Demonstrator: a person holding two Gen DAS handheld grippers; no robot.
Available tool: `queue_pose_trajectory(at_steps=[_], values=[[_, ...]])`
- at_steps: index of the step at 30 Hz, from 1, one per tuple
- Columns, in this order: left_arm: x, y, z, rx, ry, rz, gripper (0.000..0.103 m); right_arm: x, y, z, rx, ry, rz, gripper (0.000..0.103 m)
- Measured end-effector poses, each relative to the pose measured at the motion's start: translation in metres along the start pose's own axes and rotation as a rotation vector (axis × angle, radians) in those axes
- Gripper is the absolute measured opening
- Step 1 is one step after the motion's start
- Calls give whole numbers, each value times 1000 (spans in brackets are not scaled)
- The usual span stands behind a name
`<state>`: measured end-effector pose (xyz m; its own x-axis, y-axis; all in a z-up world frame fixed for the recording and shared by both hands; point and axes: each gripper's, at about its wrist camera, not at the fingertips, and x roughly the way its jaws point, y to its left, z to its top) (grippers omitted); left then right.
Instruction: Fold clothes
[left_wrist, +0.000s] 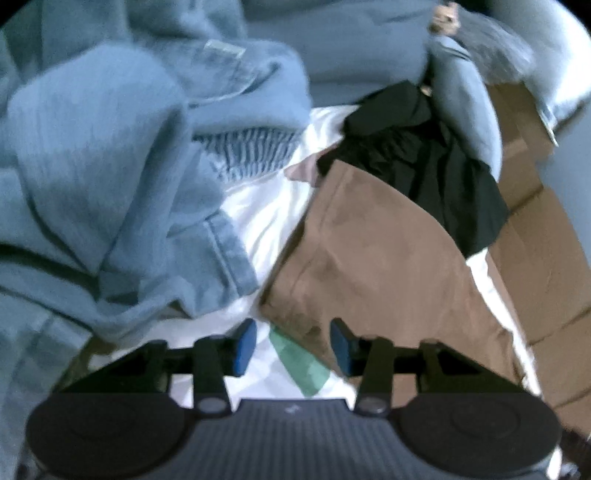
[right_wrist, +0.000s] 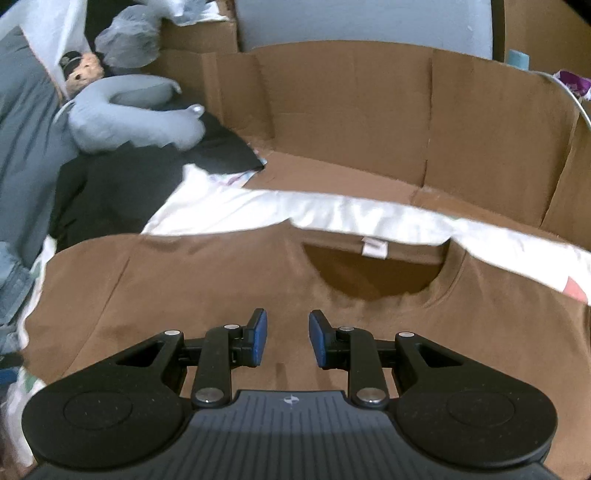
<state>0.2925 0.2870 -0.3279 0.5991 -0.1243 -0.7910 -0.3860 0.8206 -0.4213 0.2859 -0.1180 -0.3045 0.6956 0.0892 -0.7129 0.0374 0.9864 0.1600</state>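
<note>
A brown T-shirt (right_wrist: 236, 280) lies spread flat on a white sheet (right_wrist: 229, 206), its neckline and label toward the cardboard. In the left wrist view the same brown T-shirt (left_wrist: 369, 251) runs up the right half. My left gripper (left_wrist: 293, 347) hovers over the shirt's lower corner, blue pads apart, nothing between them. My right gripper (right_wrist: 288, 338) hangs above the shirt's chest, jaws parted and empty.
A heap of blue denim clothes (left_wrist: 110, 166) fills the left. A black garment (left_wrist: 424, 158) and a grey neck pillow (right_wrist: 129, 118) lie beyond the shirt. Cardboard walls (right_wrist: 369, 110) stand behind the sheet. A green patch (left_wrist: 299, 362) shows on the sheet.
</note>
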Motion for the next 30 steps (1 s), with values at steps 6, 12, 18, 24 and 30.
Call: queue_pose_trajectory(at_steps=[6,12,18,24,30], values=[[11,7,8,-92,5,-35,43,-11,18,-12,-38,16,53,32],[18,20,11,-178,1,-43,30,-17,41,-21,-57,56,112,32],[12,34,16,-242,-5,-74,11,-17,89,-32,-116,92,229,32],[4,31,22,-202,-23,-119,7,-10,135,-41,-155,141,315,32],[0,35,25,-223,-24,-166,6,-4,168,-48,-205,173,351,32]])
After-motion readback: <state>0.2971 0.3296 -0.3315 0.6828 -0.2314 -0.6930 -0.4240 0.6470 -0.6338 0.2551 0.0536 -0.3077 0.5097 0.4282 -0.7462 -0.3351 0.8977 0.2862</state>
